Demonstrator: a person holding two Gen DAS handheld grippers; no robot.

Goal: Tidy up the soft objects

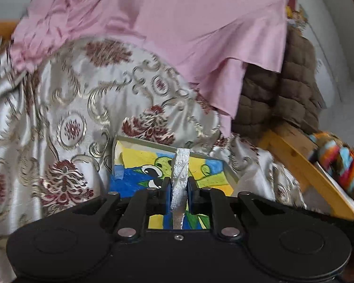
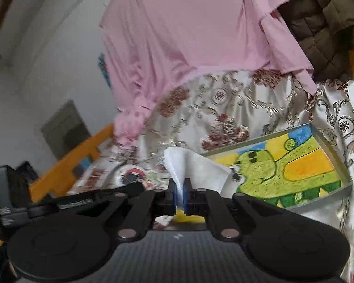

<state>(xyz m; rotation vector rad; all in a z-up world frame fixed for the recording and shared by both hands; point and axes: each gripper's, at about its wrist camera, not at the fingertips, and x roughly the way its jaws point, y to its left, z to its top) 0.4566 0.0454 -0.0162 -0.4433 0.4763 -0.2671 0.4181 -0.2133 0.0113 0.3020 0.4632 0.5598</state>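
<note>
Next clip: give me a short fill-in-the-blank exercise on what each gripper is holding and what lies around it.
1. The right gripper is shut on a folded ______ cloth.
2. The left gripper is shut on a narrow ______ strip.
3. Above the patterned satin cover lies a plain ______ sheet.
4. The shallow box has a drawing inside in yellow, blue and ______.

Missing words: white; silver; pink; green
</note>
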